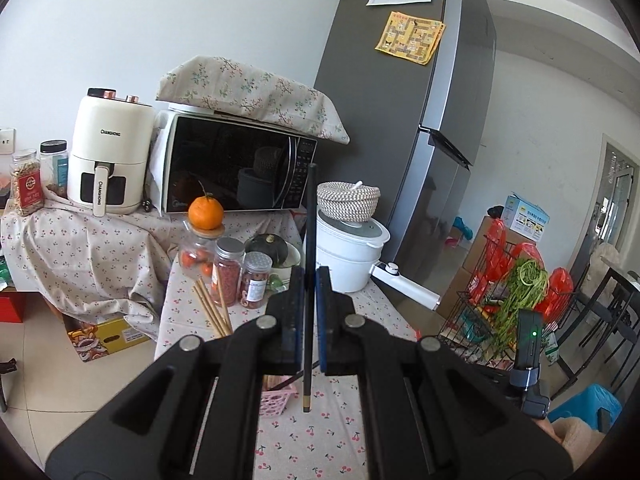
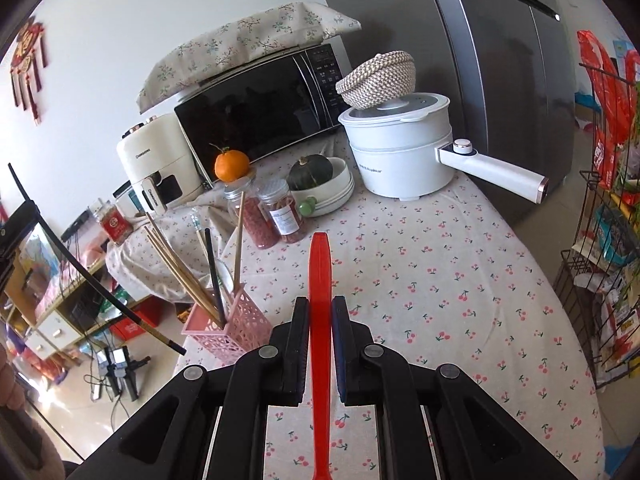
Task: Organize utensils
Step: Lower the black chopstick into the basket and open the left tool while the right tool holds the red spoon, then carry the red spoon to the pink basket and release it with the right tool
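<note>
My left gripper [image 1: 309,280] is shut on a black chopstick [image 1: 310,240] with a gold tip, held upright above the table. The same chopstick [image 2: 100,280] shows at the left of the right wrist view, slanting beside the pink utensil holder [image 2: 228,326]. The holder stands at the table's left edge with several wooden chopsticks [image 2: 176,264] and a black one in it. A corner of the holder [image 1: 276,400] shows below my left fingers. My right gripper [image 2: 320,304] is shut on a red utensil handle [image 2: 320,280], to the right of the holder.
The cherry-print tablecloth [image 2: 440,280] covers the table. At its far end stand a white electric pot [image 2: 400,152] with a woven basket, a bowl with a green squash [image 2: 312,174], spice jars [image 2: 280,212], an orange [image 2: 231,165], a microwave [image 2: 260,108]. A wire rack [image 2: 600,220] stands at right.
</note>
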